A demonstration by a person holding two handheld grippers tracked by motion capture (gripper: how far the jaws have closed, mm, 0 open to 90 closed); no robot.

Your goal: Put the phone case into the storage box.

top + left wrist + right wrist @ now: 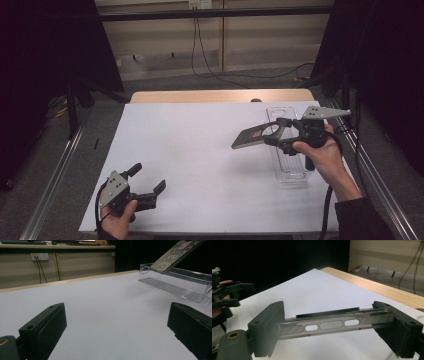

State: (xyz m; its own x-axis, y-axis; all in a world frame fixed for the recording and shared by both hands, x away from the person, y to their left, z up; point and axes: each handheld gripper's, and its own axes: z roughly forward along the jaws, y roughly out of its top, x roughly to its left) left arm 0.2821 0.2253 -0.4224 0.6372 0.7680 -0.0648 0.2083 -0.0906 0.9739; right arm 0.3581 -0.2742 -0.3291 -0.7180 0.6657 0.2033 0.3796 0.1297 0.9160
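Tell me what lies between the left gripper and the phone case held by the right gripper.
Nothing: in the high view only bare white table cover separates the left gripper from the phone case in the right gripper.

Each black gripper (148, 181) bears a grey three-cornered plate; the right arm wears a dark sleeve (357, 220).

A clear tray (289, 165) lies on the white-covered table (200, 150).

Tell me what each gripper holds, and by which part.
The right gripper clamps a phone case across its two long edges, near the camera end. The left gripper is open and holds nothing.
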